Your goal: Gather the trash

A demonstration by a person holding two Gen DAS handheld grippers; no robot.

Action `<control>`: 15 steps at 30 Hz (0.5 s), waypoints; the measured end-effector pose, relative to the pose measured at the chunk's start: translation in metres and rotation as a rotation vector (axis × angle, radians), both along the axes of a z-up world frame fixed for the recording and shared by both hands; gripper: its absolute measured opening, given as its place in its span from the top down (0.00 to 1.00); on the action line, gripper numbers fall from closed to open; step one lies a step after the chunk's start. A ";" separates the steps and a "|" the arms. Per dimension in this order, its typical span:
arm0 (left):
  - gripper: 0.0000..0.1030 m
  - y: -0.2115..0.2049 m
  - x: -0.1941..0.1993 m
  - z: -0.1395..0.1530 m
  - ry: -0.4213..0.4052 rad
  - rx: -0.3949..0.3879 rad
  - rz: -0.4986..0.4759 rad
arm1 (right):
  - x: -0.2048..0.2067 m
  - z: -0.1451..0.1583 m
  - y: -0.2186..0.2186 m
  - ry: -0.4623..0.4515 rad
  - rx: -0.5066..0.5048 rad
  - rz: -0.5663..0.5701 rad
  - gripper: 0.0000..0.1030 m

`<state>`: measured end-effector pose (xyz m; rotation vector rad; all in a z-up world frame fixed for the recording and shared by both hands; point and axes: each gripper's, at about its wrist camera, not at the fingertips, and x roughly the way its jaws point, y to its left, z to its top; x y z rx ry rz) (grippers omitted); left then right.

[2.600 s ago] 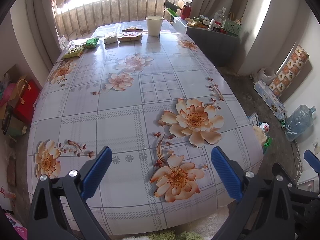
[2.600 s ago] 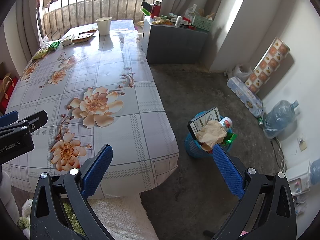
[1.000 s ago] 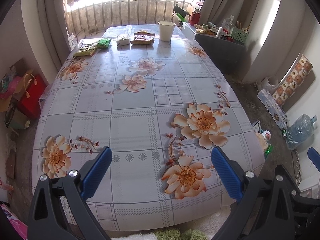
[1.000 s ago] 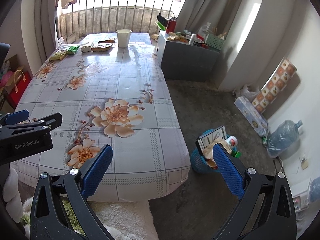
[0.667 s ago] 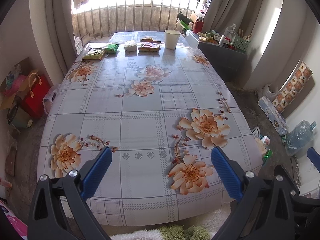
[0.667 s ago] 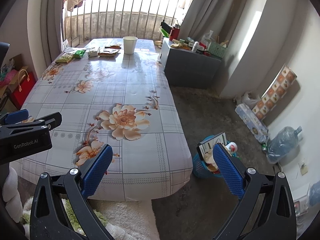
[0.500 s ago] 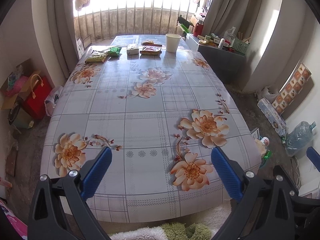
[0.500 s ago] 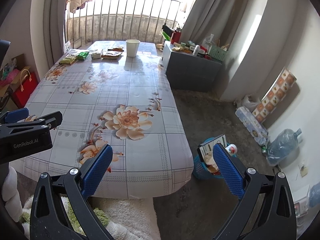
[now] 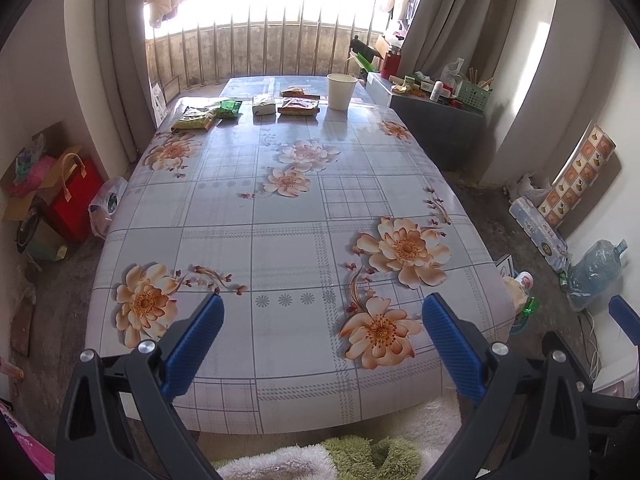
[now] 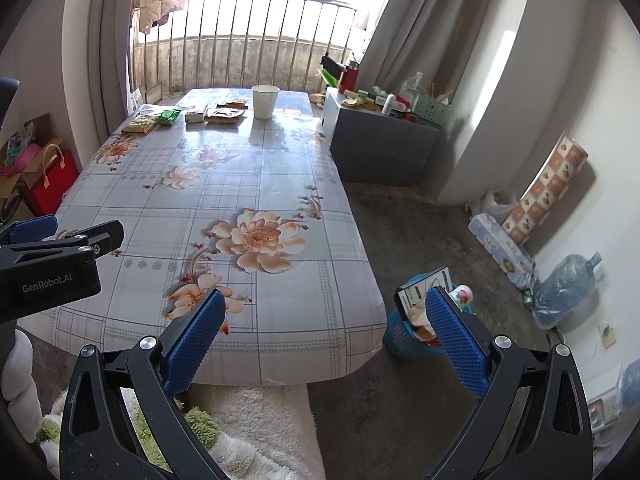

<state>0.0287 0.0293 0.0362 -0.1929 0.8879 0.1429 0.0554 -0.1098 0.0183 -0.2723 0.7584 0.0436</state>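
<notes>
Left wrist view: my left gripper [image 9: 322, 322] and right gripper [image 10: 326, 316] gape empty; snack packets [image 9: 194, 118] at eleven o'clock.

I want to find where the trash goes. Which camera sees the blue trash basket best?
The right wrist view: the blue trash basket stands on the floor beside the table, stuffed full, partly behind a blue finger. The left wrist view shows only bits of trash peeking past the table's edge.
</notes>
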 end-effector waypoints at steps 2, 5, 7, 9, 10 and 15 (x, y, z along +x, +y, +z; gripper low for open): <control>0.06 -0.001 0.001 0.000 -0.001 0.001 -0.003 | 0.000 0.000 0.000 -0.001 0.001 -0.002 0.07; 0.05 -0.001 0.002 -0.001 0.002 0.001 -0.005 | 0.000 0.000 0.000 -0.001 0.000 -0.003 0.07; 0.06 -0.001 0.002 -0.002 0.005 0.001 -0.005 | 0.001 -0.001 0.000 0.001 0.002 -0.004 0.07; 0.06 -0.001 0.002 -0.002 0.007 0.001 -0.006 | 0.001 -0.001 0.000 0.002 0.001 -0.003 0.07; 0.06 -0.001 0.002 -0.002 0.009 0.001 -0.007 | 0.001 -0.001 -0.001 0.002 0.001 -0.004 0.07; 0.06 -0.001 0.003 -0.003 0.012 0.000 -0.008 | 0.000 -0.001 -0.002 0.003 0.003 -0.008 0.07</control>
